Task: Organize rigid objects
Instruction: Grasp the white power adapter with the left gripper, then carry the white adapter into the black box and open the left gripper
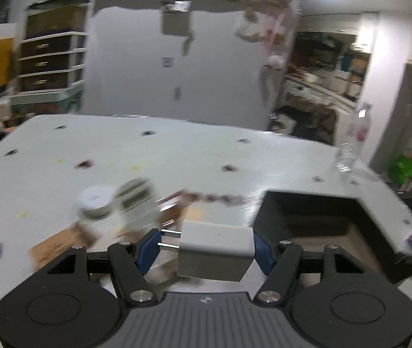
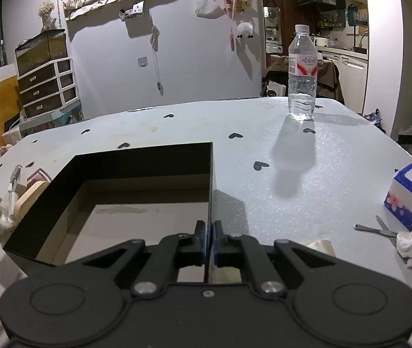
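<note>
One item held: left gripper (image 1: pixel 206 245) clamps white charger (image 1: pixel 216 250); carry over black box (image 1: pixel 316 214), w/ right gripper (image 2: pixel 209 239) pinching box wall.

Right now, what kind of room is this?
Probably someone's home, a living area that opens onto a kitchen. A drawer unit stands by the wall, kitchen cabinets show behind the water bottle, and the table wears a heart-print cover.

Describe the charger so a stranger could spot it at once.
Start at the black box on the white heart-dotted table. Just left of it, the left gripper holds a white wall charger off the table: the only thing with two metal prongs.
</note>
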`<state>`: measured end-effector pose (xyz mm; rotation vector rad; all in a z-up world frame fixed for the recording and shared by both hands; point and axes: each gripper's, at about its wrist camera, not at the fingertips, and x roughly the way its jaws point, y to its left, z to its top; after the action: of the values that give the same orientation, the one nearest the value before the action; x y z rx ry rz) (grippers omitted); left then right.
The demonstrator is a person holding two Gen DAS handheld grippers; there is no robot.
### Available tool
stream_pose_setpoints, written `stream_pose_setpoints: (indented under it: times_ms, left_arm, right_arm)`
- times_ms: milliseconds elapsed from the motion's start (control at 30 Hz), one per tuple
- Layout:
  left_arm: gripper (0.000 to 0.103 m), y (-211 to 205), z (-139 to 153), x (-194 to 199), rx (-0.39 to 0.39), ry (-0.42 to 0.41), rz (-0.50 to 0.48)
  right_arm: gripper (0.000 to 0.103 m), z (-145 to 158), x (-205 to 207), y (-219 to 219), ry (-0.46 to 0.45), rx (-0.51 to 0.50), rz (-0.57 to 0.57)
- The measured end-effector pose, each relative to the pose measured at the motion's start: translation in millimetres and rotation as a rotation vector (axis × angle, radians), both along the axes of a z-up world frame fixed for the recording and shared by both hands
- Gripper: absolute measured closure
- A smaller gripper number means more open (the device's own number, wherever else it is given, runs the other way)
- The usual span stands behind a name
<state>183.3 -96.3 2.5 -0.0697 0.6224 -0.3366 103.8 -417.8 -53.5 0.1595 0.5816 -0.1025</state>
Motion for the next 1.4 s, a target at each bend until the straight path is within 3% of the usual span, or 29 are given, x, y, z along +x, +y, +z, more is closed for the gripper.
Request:
stream_pose_setpoints:
  times_ms: [333,667,1033,1100,1167,1400]
  left_arm:
    - [0.036,-120,6,30,-0.094,0.08,-0.229]
    - [0.036,-191,-41,79,-0.147,0.305,-0.091]
    - [0.032,-217,-58,95,-0.174,0.315,-0.059]
    - [0.018,-218,-56,95,-0.162,0.296,-0.037]
    - [0.012,-214,-52,96,-0.177,0.291,-0.034]
    - [0.001,-200,-34,84,-0.196,0.265,-0.101]
  right_arm:
    - [0.098,0,1,-2,-0.003,0.006,0.01]
    - [0.097,0,4,-5,0.007,-0.006,0.046]
    - [0.096,0,6,-6,0.014,-0.008,0.066]
    - [0.096,0,6,-6,0.015,-0.008,0.068]
    - [0.096,0,6,-6,0.016,-0.007,0.069]
    - [0.096,0,6,-6,0.019,-0.005,0.063]
